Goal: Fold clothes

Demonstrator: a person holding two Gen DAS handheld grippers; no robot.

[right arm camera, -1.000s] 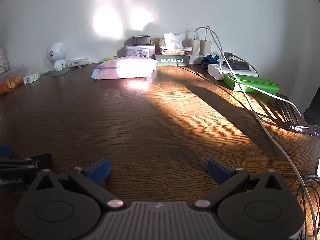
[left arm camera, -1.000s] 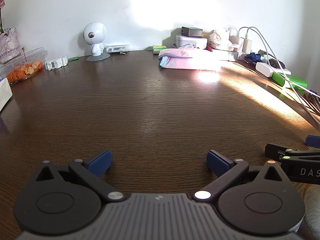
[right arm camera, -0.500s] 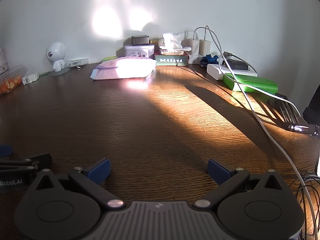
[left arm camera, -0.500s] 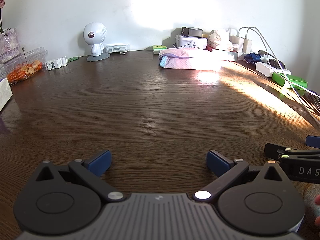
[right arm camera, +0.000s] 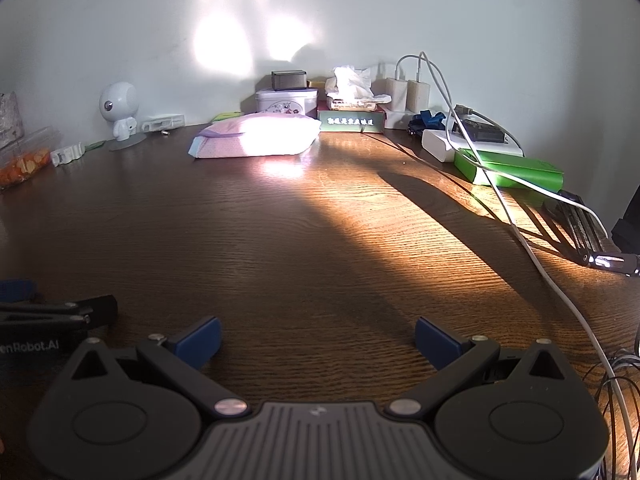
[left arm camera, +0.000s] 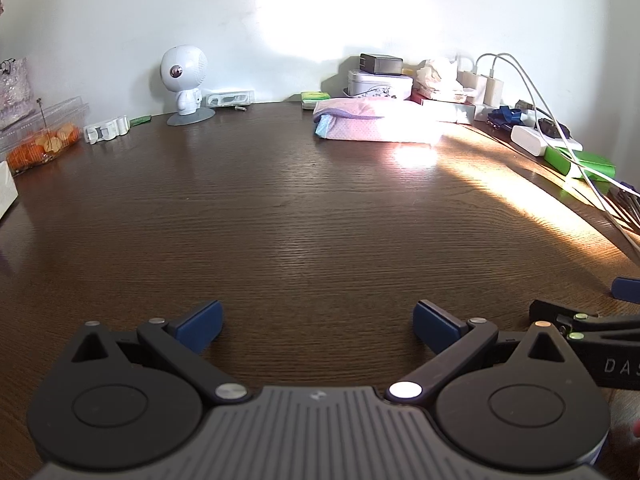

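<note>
Where the desk (left arm camera: 304, 208) meets the wall, the folded clothes (left arm camera: 368, 120) lie as one flat pink bundle with a pale blue edge showing at its left end; in the right wrist view the same bundle (right arm camera: 256, 140) sits in a bright patch of sun. It rests on the dark wood, well apart from both tongs, with bare desk between.

Just behind the bundle stands a white tin (right arm camera: 286, 102) with a small dark box on top, and to the right of it a tissue box (right arm camera: 352, 120) with white tissue sticking up. Further right along the wall are white chargers (right arm camera: 408, 94), a white cable (right arm camera: 500, 184) trailing across the desk, and a green box (right arm camera: 516, 170). To the left of the bundle a small white round-headed figure (left arm camera: 184, 80) stands on a grey base, and a clear tub of orange pieces (left arm camera: 40, 144) sits by the left edge.

The left tongs (left arm camera: 318, 322) hang low over the near part of the desk with the two blue pads spread wide and nothing between them. The right tongs (right arm camera: 318, 338) are the same: pads wide apart, holding nothing, bare wood in the gap. The two tools are side by side, each showing at the edge of the other's view, the right one (left arm camera: 580, 328) at the left camera's right margin.
</note>
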